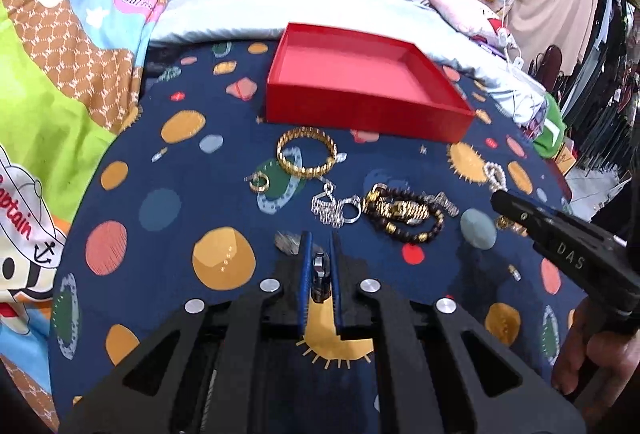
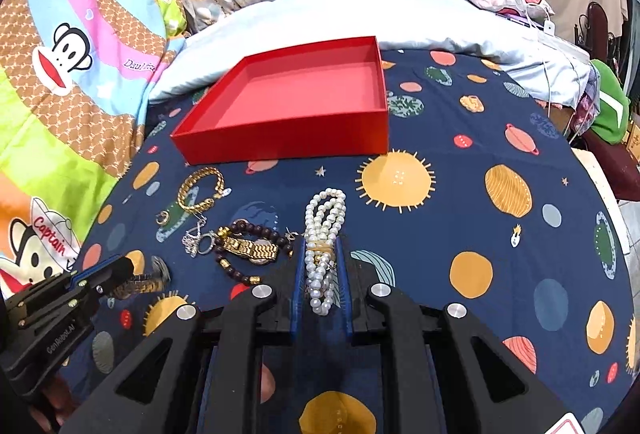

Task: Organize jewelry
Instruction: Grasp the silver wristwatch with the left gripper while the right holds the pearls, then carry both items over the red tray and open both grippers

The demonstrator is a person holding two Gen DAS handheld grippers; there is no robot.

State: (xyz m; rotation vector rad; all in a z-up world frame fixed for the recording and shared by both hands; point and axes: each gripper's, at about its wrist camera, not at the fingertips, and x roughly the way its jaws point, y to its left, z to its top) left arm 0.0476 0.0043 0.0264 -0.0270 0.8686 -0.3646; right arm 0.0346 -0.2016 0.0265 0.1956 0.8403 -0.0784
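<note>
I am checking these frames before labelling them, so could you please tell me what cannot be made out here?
- Left gripper: its jaws hide most of the small metal piece they clamp in the left view; in the right view it is blurred.
- Pearl strand: the right view's jaws cover its sides, so its clasp is unclear.
- Silver tangle: too small to separate in either view.
- Red box: its near wall hides some of the floor.

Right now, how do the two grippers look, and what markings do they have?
Both are black with blue pads and round silver bolts. The left gripper has "GenRobot.AI" printed on its side; the right gripper has "DAS". A bare hand shows under the right one; no sleeve is visible.
</note>
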